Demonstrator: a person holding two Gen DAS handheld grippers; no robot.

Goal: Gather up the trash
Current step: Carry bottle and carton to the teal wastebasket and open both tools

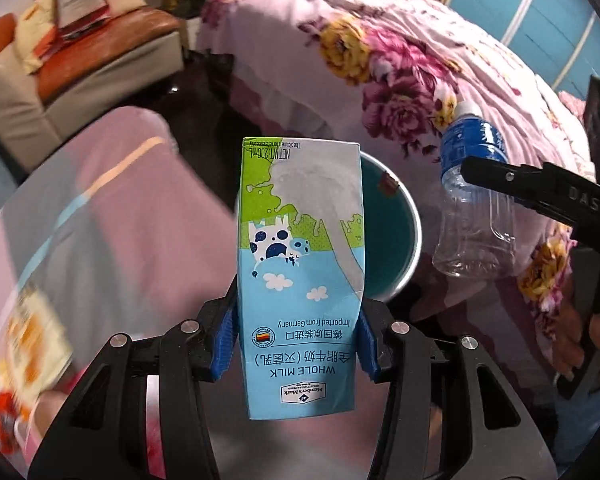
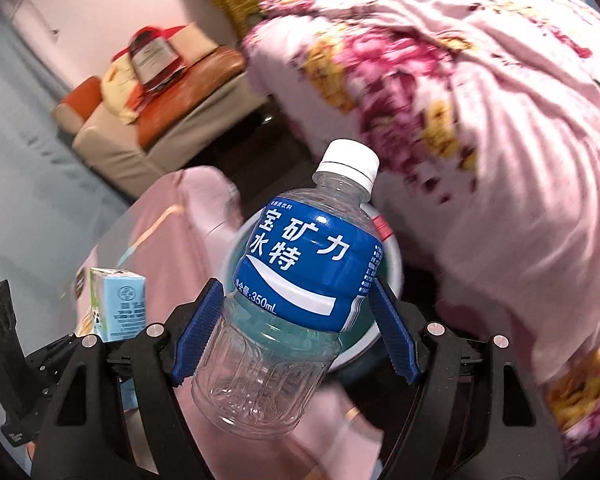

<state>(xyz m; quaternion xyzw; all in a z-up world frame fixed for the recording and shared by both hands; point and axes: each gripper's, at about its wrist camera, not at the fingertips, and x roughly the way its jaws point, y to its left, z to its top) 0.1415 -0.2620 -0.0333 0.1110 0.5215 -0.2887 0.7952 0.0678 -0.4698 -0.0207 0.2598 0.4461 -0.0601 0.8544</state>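
While the left gripper [image 1: 298,340] pinches a milk carton [image 1: 300,280] between its blue pads [image 1: 226,340], the carton stands with its print upside down, its far end toward 12 o'clock in the left wrist view. Pads press both side faces near the carton's lower third.

Behind the carton, at 1 to 3 o'clock, sits a teal bin [image 1: 392,232] with a pale rim; a small red-brown scrap [image 1: 388,184] lies against its inner wall. Carton overlaps the bin's left part.

Right gripper [image 2: 296,332] clamps a clear plastic bottle [image 2: 292,292], blue label, white cap [image 2: 350,160] tilted toward 1 o'clock. Bottle looks empty. Blue fingers [image 2: 196,336] bear on the ribbed body just under the label. The same bin [image 2: 388,272] shows behind the bottle, mostly hidden.

From the left wrist view the bottle [image 1: 476,200] hangs at 3 o'clock, cap up, just right of the bin's rim, held by the right gripper [image 1: 500,180].

From the right wrist view the carton [image 2: 120,304] appears at 9 o'clock.

Surroundings: floral bedspread [image 1: 400,72] from 12 to 3 o'clock; pink cloth [image 1: 120,208] at 9 o'clock; beige and orange sofa [image 1: 80,68] at 10 o'clock, blurred.
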